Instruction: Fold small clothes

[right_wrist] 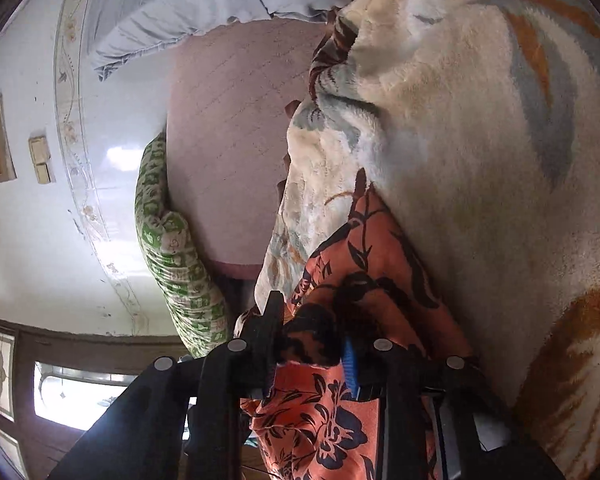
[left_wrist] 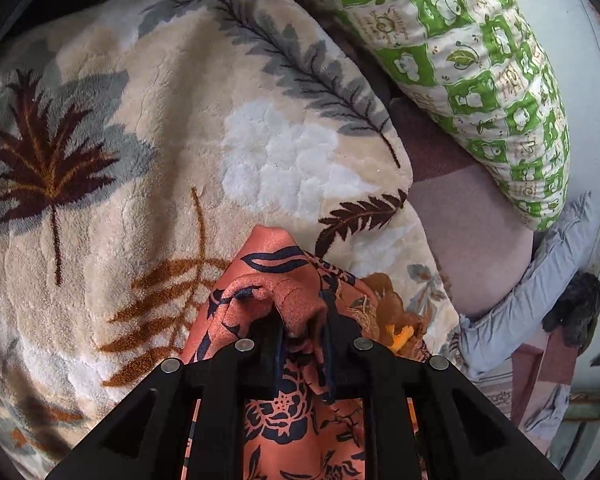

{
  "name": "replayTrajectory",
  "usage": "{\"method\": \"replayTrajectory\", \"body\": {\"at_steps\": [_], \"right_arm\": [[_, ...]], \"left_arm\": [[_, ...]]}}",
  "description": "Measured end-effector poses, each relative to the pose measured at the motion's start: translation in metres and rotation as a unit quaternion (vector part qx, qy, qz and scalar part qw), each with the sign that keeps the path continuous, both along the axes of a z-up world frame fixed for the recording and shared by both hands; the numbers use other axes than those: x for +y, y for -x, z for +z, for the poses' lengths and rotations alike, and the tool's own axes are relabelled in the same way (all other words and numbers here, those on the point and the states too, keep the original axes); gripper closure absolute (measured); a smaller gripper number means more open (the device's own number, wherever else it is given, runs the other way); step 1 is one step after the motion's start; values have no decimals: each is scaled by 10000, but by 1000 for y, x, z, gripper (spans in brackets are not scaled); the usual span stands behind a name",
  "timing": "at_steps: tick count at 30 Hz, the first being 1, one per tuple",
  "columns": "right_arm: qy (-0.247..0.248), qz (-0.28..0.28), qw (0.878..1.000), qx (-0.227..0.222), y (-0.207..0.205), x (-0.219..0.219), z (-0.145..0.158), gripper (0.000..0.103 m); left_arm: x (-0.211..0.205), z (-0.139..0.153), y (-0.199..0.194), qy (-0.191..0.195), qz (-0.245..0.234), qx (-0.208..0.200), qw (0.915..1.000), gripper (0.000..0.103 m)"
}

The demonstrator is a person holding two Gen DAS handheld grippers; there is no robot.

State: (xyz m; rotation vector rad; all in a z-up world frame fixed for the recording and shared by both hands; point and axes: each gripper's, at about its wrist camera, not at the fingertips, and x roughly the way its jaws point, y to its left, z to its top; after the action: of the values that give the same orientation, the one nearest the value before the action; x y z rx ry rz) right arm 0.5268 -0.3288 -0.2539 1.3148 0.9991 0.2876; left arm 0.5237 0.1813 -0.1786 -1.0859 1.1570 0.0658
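An orange garment with dark blue flowers (left_wrist: 284, 264) lies bunched on a cream plush blanket with leaf prints (left_wrist: 140, 160). My left gripper (left_wrist: 304, 320) is shut on a gathered fold of it, and the cloth humps up just past the fingertips. In the right wrist view the same garment (right_wrist: 380, 248) stretches along the blanket (right_wrist: 460, 120). My right gripper (right_wrist: 312, 332) stands partly open. A dark-printed edge of the garment sits loosely between its black finger (right_wrist: 274, 316) and the blue pad (right_wrist: 350, 364).
A green-and-white patterned pillow (left_wrist: 480, 60) lies beyond the blanket's edge on a pink sheet (left_wrist: 468, 232). A grey cloth (left_wrist: 540, 280) rests at the bed's side. The white wall (right_wrist: 60, 240) and a window (right_wrist: 72, 396) are behind.
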Motion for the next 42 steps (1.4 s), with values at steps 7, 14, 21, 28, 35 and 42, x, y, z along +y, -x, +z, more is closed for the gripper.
{"method": "replayTrajectory", "body": {"at_steps": [7,14,21,28,35,42], "right_arm": [[229,-584,9964,-574,18,-36,34,53],[1131,1167,9818,-986,18,42,67,48],[1074,2429,9601,-881,13,146,43,48],[969,2275,9682,-370,-12,176,17,93],[1863,1939,9618,-521,-50,171,30,98],[2694,3331,8838,-1882,-30,187,72,41]], "left_arm": [[16,34,7,-10,169,-607,9980,78],[-20,57,40,-389,-626,-1054,9917,61],[-89,24,53,-324,-1756,-872,9801,61],[-111,0,-11,-576,-1533,-450,9855,70],[-93,-22,-44,-740,-863,-186,9933,80],[-93,2,-21,-428,-1822,-838,9787,55]]}}
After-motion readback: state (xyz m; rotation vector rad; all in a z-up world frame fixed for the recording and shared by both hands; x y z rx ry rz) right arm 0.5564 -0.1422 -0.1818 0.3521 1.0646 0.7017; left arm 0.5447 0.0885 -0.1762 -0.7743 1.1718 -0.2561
